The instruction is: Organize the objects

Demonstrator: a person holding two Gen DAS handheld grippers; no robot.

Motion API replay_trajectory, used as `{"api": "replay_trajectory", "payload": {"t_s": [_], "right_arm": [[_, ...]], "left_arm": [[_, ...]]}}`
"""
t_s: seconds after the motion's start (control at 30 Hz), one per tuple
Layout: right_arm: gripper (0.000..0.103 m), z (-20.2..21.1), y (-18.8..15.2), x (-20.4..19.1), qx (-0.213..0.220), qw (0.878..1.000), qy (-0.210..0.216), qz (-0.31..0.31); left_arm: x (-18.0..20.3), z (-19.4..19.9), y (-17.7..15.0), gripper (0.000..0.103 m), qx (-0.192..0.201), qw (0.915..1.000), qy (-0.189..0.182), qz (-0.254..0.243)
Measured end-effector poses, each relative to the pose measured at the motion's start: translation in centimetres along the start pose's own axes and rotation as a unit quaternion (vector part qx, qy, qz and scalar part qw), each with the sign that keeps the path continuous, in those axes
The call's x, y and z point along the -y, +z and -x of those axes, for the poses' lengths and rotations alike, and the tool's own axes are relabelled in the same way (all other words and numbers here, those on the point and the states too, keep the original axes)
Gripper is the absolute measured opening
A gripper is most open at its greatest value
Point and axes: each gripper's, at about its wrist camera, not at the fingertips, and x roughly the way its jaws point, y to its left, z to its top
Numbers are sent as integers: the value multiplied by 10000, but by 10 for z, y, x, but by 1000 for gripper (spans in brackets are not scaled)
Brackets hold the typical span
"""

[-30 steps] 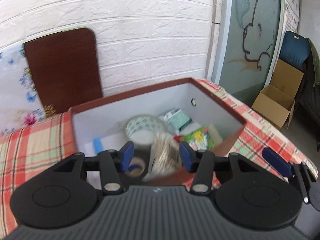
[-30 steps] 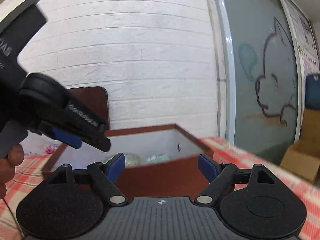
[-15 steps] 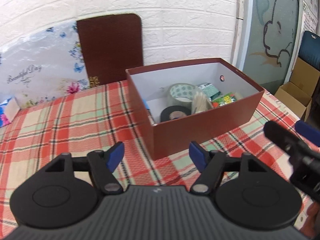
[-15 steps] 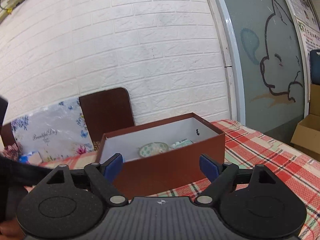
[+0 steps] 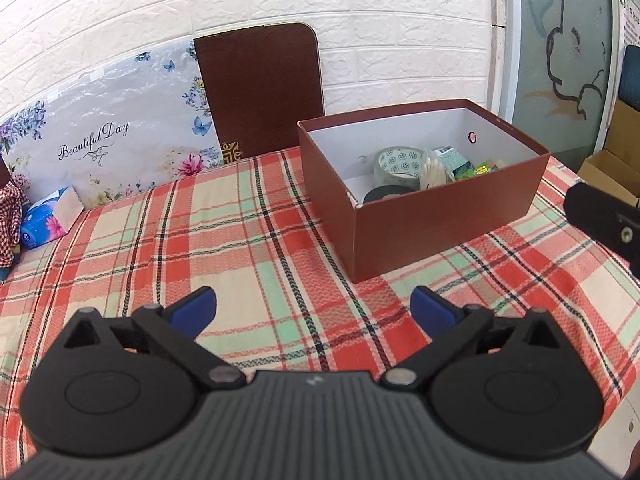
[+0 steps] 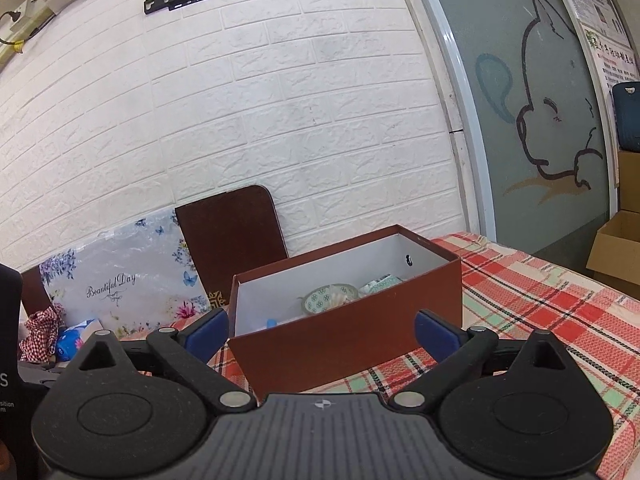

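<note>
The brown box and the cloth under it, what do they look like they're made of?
The brown box looks like matte cardboard: thin straight walls, plain white inside, a small punched hole. The cloth looks like woven fabric, with a plaid pattern and fine zigzag weave showing; the fibre can't be told.

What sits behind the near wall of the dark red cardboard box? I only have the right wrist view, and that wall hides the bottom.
Observer: A black tape roll lies inside the dark red cardboard box, just behind that wall.
Operator: Anything past the teal-patterned tape roll?
Observer: A bright green packet, further right along the same wall.
Operator: Is the left gripper carrying something?
Observer: No. The left gripper has nothing between its fingers; its jaws are opening above the plaid tablecloth.
</note>
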Motion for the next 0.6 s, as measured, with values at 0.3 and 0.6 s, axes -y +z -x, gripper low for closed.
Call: {"api": "replay_trajectory", "payload": {"t_s": [0.3,0.6], "right_arm": [[100,4,-1,-1,21,10000,-28,59],[100,4,-3,-1,-32,10000,-20,50]], "left_arm": [[2,6,-4,103,94,9999,105,-30],[1,7,-6,103,48,9999,138,5]]}}
